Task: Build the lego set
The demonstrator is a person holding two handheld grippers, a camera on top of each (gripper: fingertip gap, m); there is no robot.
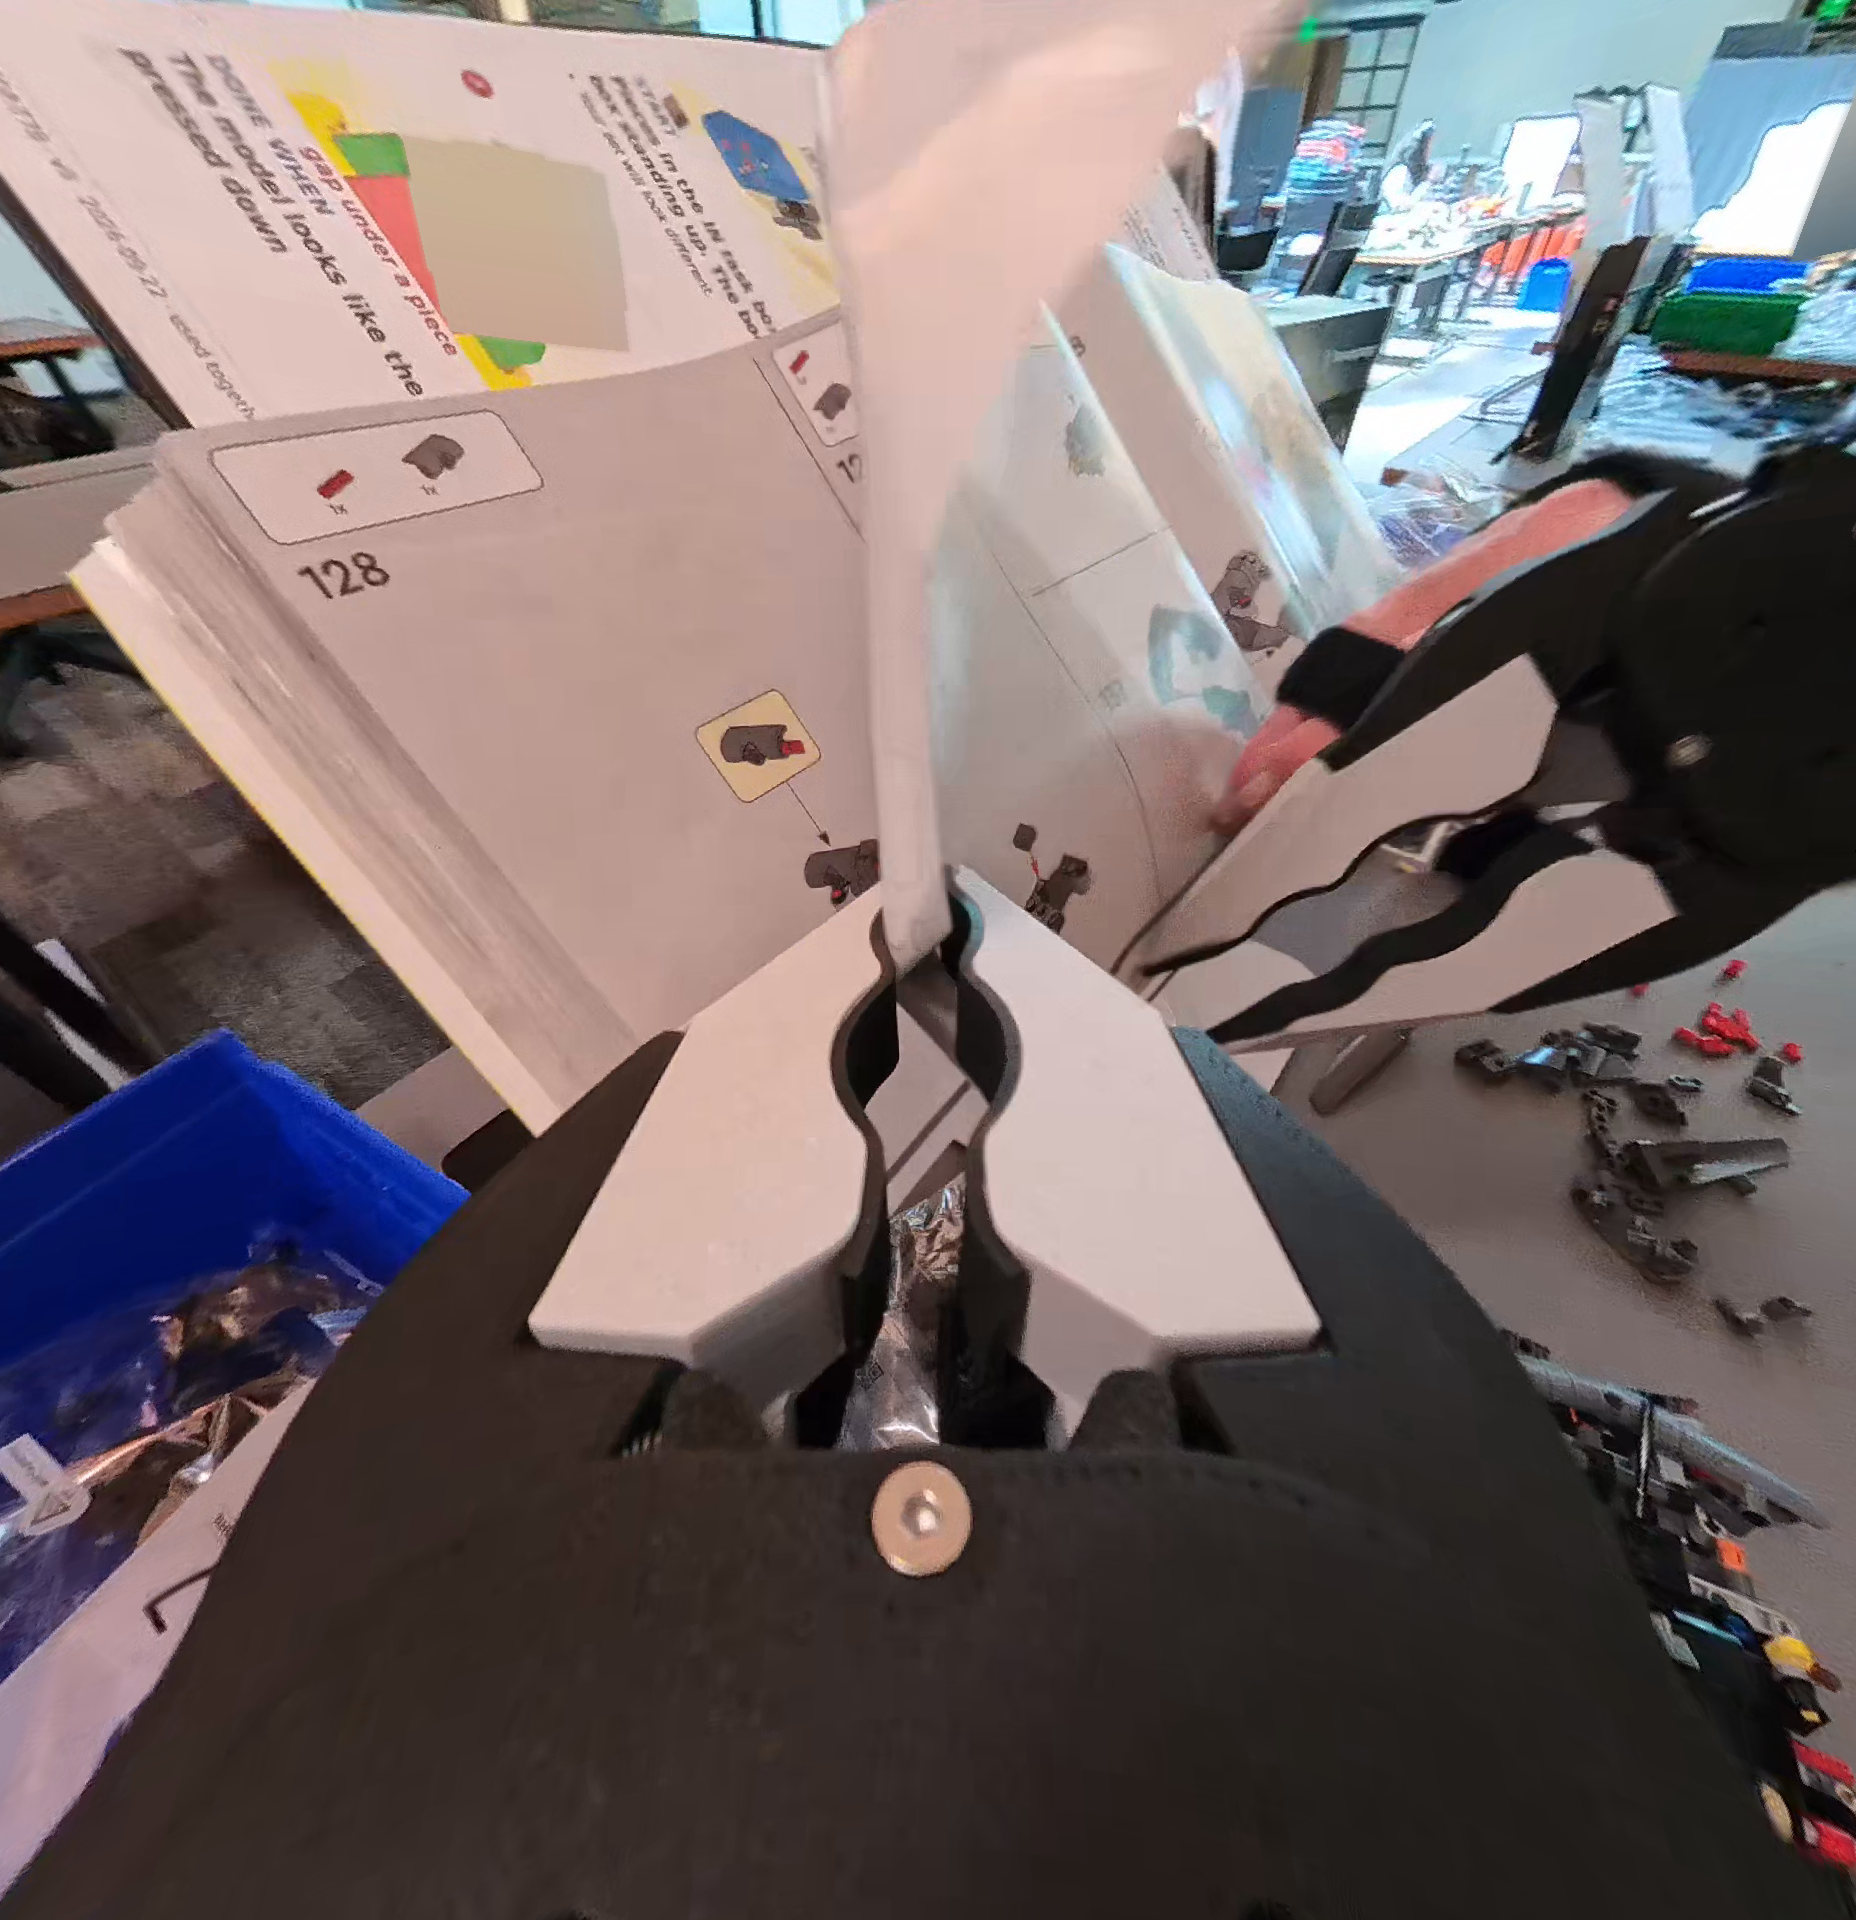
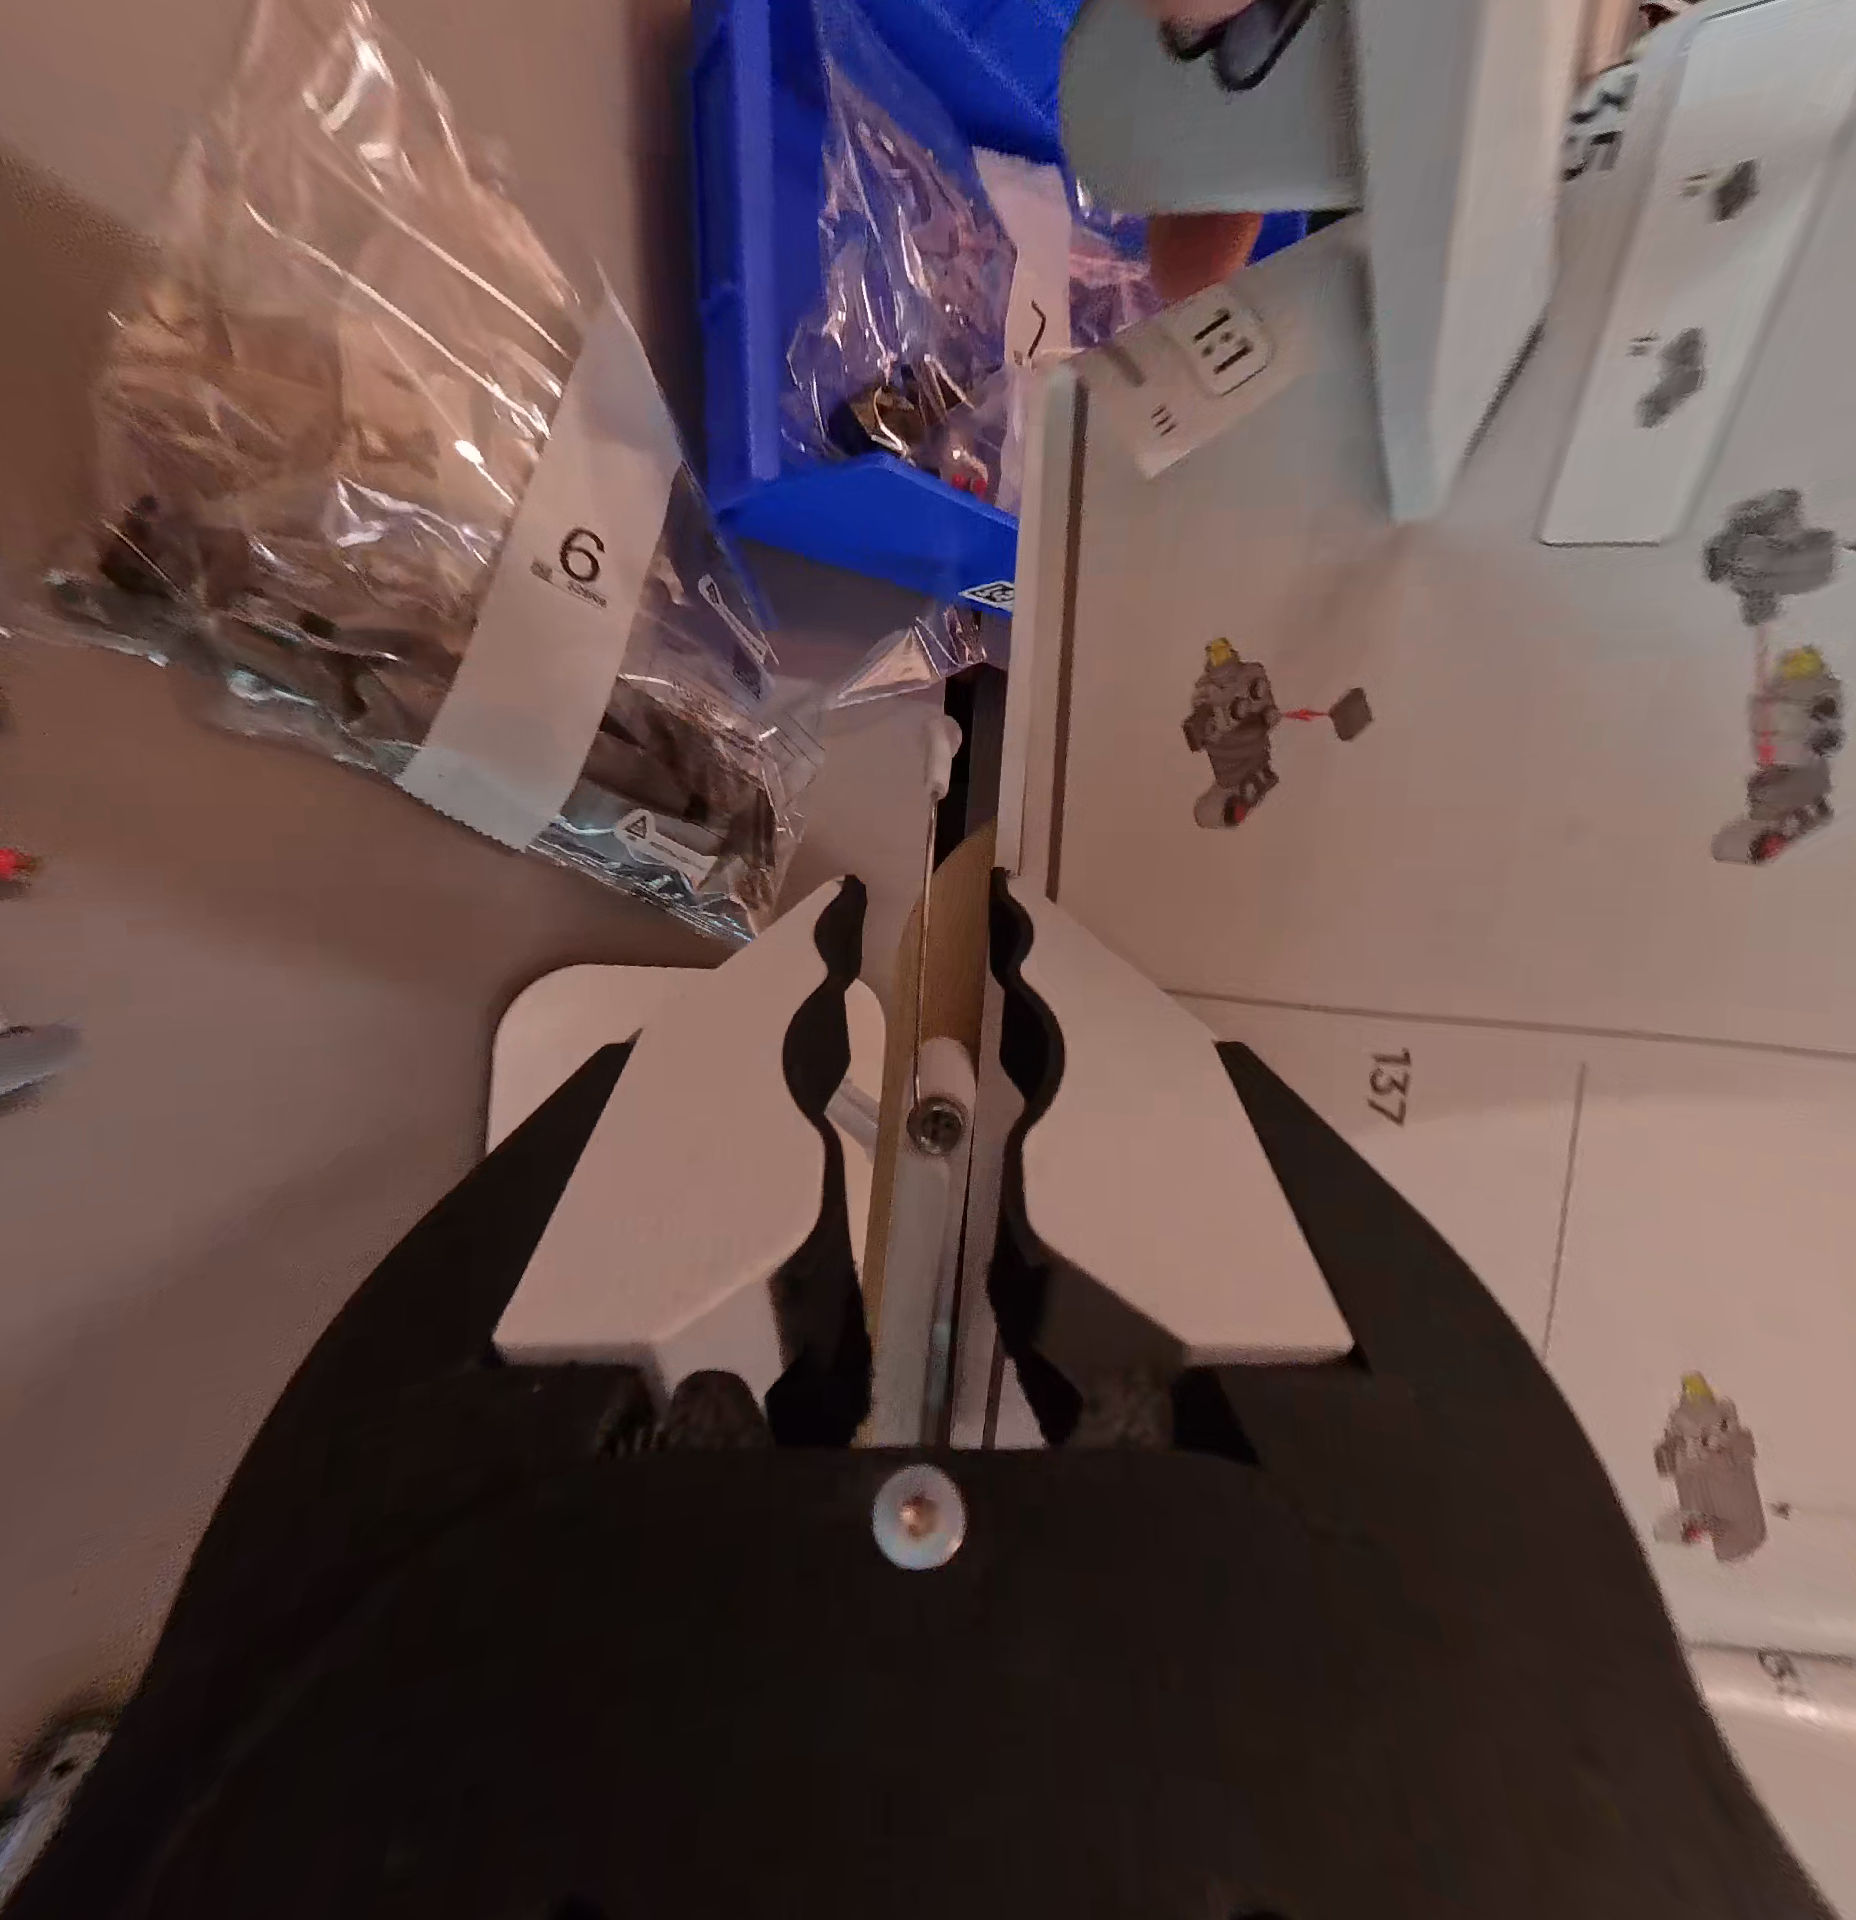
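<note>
Beyond the open instruction booklet [image 1: 508, 665] stretches a workroom; left tongs [image 1: 919, 914] pinch one raised page [image 1: 908, 520] at its lower edge. Beige counter [image 2: 228, 1039] carries a clear parts bag [image 2: 404, 582]; right tongs [image 2: 924, 894] stand narrowly parted, straddling the book stand's edge [image 2: 945, 935] without gripping.

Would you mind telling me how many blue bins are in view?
1: the blue bin sits left of the open instruction book, holding clear bags; more could be hidden behind the book.
</note>
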